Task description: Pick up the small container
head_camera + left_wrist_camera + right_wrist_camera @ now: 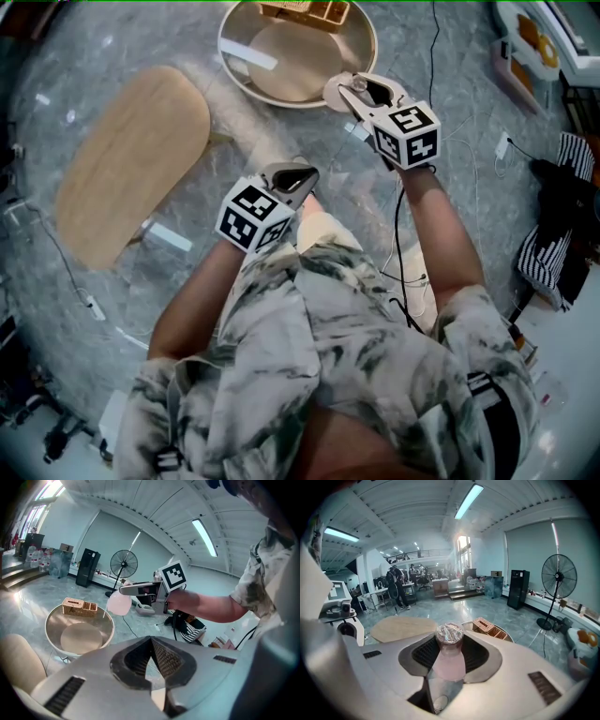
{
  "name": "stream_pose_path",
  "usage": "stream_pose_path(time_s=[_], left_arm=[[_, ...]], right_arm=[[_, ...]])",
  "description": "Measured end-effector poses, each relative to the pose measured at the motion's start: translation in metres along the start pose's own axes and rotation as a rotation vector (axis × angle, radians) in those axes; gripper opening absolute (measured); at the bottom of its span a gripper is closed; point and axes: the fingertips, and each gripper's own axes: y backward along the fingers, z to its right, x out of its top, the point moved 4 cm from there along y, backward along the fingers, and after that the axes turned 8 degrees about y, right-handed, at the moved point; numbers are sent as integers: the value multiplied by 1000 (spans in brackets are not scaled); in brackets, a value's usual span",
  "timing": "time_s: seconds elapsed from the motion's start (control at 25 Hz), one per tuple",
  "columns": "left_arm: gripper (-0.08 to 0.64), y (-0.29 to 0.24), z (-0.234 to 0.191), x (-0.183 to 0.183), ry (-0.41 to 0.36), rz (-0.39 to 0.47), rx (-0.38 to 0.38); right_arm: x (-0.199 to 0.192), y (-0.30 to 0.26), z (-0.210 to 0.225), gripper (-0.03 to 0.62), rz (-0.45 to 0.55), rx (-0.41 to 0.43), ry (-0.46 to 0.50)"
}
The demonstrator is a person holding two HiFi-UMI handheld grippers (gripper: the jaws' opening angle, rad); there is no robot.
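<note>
The small container [449, 663] is a translucent pink cup with a crinkled clear film on top. My right gripper [450, 641] is shut on it, a pad on each side. In the head view that gripper [350, 91] holds the container [336, 94] just beside the rim of the round tray [367, 42]. The left gripper view shows the same pink container [118, 603] hanging from the right gripper [129, 590] above the floor. My left gripper [302, 174] is lower, near the person's body. Its pads [165, 659] meet, with nothing between them.
A wooden organiser [305, 11] stands in the round tray at its far side. An oval wooden tabletop [131, 164] lies to the left. Cables [436, 56] run over the marble floor, and a striped cloth [548, 239] lies at the right. A standing fan [559, 581] is further off.
</note>
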Motion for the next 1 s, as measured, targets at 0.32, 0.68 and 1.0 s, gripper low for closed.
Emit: stream_pose_path(time_s=[0.32,0.68,1.0], left_arm=[[23,-6,-2,3,3,-2,-3],[21,-15,-5,10,9,-15,-1],[21,-31,-19,19,16,-35,-3]], right_arm=[[-4,0,8,155,-6,-5,0],[-9,0,21,155,-15,-8,-7],[-18,-9,41,155,-26,-7,-19]])
